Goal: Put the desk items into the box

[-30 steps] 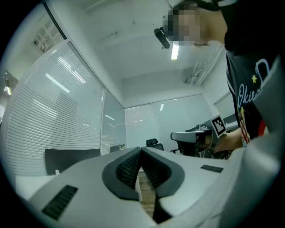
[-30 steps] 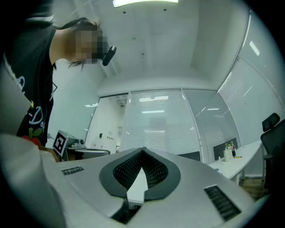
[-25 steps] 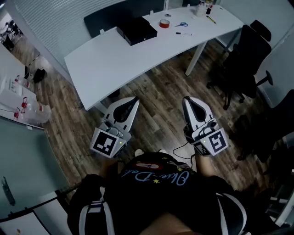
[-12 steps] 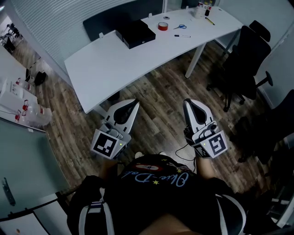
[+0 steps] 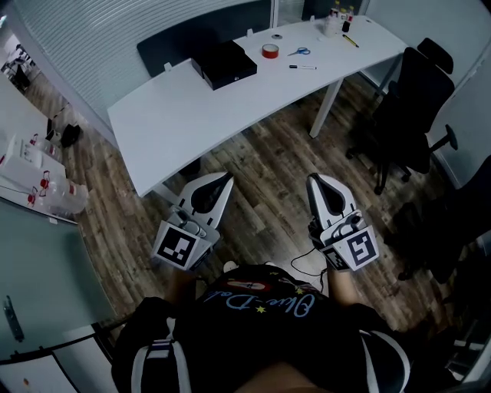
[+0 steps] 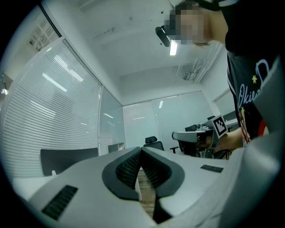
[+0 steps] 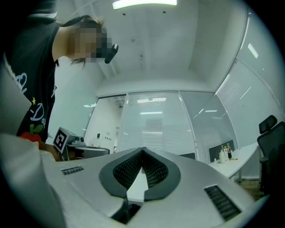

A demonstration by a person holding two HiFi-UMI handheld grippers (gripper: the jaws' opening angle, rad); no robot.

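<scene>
A black box (image 5: 224, 63) stands on the white desk (image 5: 176, 107) at the far side of the room. To its right on the desk lie a red tape roll (image 5: 269, 51), blue-handled scissors (image 5: 300, 51) and a pen (image 5: 302, 67). Small bottles (image 5: 337, 15) stand at the desk's far right end. My left gripper (image 5: 227, 177) and right gripper (image 5: 311, 179) are held over the wooden floor, well short of the desk. Both are shut with nothing between the pads, as the left gripper (image 6: 141, 150) and right gripper (image 7: 143, 150) views show.
A black office chair (image 5: 406, 107) stands right of the desk, and a dark chair back (image 5: 180, 40) rises behind it. A low white shelf with bottles (image 5: 34, 173) is at the left. A cable (image 5: 303, 257) lies on the floor by my feet.
Both grippers have sunk slightly in the head view and the desk has shifted a little up and right. Both grippers stay shut and empty.
</scene>
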